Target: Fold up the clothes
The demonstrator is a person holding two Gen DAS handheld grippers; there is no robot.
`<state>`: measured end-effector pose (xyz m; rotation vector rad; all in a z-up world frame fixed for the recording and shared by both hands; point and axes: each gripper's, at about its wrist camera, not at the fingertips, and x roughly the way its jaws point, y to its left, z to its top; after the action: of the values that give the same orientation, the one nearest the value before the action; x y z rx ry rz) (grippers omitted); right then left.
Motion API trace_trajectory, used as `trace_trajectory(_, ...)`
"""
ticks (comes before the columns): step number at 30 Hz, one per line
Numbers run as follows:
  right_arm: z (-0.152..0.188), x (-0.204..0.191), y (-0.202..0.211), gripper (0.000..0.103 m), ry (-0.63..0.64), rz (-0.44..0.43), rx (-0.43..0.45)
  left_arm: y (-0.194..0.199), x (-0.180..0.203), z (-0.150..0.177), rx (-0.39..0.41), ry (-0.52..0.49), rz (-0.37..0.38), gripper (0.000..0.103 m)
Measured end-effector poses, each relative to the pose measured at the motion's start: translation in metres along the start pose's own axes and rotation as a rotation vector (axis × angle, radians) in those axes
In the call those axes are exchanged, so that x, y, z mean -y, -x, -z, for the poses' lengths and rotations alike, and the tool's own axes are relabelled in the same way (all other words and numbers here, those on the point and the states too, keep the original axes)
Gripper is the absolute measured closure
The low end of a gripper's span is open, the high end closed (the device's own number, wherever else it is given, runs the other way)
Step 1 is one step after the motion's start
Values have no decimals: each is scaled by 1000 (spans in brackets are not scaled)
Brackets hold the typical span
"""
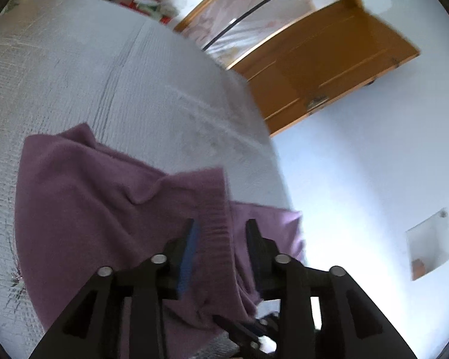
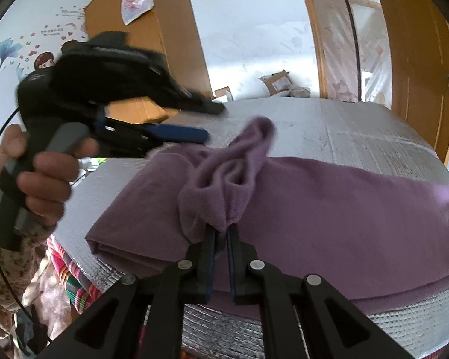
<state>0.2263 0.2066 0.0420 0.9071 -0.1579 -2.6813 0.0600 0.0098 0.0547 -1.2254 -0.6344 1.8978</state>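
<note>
A purple knit garment lies spread on a silver quilted surface. In the left wrist view my left gripper is open above it, with the garment's ribbed edge between the fingers but not pinched. In the right wrist view my right gripper is shut on a bunched fold of the purple garment, which rises ahead of the fingertips. The left gripper shows there too, hand-held, open, hovering above the garment's far left part.
The silver surface ends at an edge near me and at the right. Wooden doors and a white wall stand beyond. Cardboard boxes sit at the far side. Colourful fabrics lie below left.
</note>
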Motion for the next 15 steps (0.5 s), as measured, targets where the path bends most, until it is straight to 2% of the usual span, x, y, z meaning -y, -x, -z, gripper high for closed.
trace_trajectory(5, 3, 10, 3, 96, -29, -4, -18, 26, -17, 12, 59, 23, -45, 64)
trace_trajectory(9, 4, 22, 11, 93, -64, -49, -25, 41, -39, 28, 74, 63, -80, 64)
trace_trajectory(12, 2, 34, 17, 87, -108, -92, -30, 53, -54, 37, 91, 69, -122, 64)
trace_trajectory(15, -5, 53, 23, 74, -177, -134, -26, 58, -63, 42, 98, 68, -164, 64)
